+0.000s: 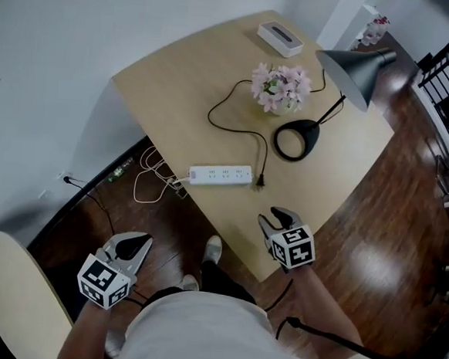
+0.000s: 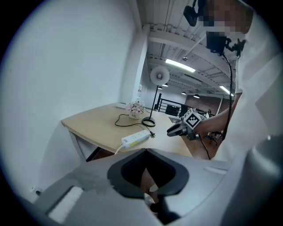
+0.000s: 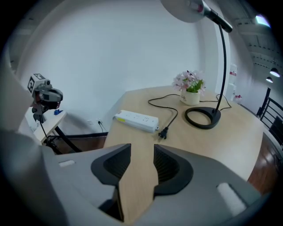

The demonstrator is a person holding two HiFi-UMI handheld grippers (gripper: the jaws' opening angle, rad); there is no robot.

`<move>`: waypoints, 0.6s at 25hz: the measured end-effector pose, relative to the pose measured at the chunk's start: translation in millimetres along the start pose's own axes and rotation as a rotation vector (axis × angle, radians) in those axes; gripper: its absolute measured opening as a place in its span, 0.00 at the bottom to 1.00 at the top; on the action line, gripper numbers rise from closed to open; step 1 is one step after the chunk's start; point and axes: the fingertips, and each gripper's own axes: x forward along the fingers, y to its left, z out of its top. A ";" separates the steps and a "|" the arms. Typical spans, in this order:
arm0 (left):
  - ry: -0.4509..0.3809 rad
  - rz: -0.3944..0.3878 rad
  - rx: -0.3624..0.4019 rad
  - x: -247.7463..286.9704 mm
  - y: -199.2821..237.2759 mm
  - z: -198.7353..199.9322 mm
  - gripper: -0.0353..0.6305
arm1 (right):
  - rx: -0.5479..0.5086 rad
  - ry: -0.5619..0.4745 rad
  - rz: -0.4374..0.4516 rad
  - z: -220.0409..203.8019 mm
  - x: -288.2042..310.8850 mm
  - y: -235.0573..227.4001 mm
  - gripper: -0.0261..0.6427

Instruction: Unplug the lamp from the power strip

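1. Your L tongs (image 1: pixel 136 245): closed, empty, low, off the bench (image 1: pixel 177 94).
2. R tongs (image 1: pixel 274 216): narrow gap, empty, over near edge.
3. Plug (image 1: pixel 261 182) lies loose just beside strip (image 1: pixel 221 174); lamp (image 1: pixel 296 138) beyond. Looks done, so just back away.

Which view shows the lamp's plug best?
The right gripper view: the plug lies close and unobstructed on the table, beside the power strip's end, not in a socket. The head view shows it from above, smaller, beside the strip. The left gripper view shows only a distant dark speck.
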 end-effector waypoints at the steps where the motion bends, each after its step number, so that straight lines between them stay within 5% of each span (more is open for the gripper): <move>1: -0.003 0.001 0.007 -9.7 -6.4 -7.4 0.06 | -0.018 -0.006 0.005 -4.4 -8.8 14.2 0.29; 8: -0.057 -0.022 -0.021 -80.6 -60.8 -63.7 0.06 | -0.078 -0.063 0.048 -34.0 -79.3 123.2 0.29; 15: -0.066 -0.029 -0.027 -109.9 -106.7 -103.5 0.06 | -0.093 -0.122 0.183 -68.0 -125.3 201.5 0.29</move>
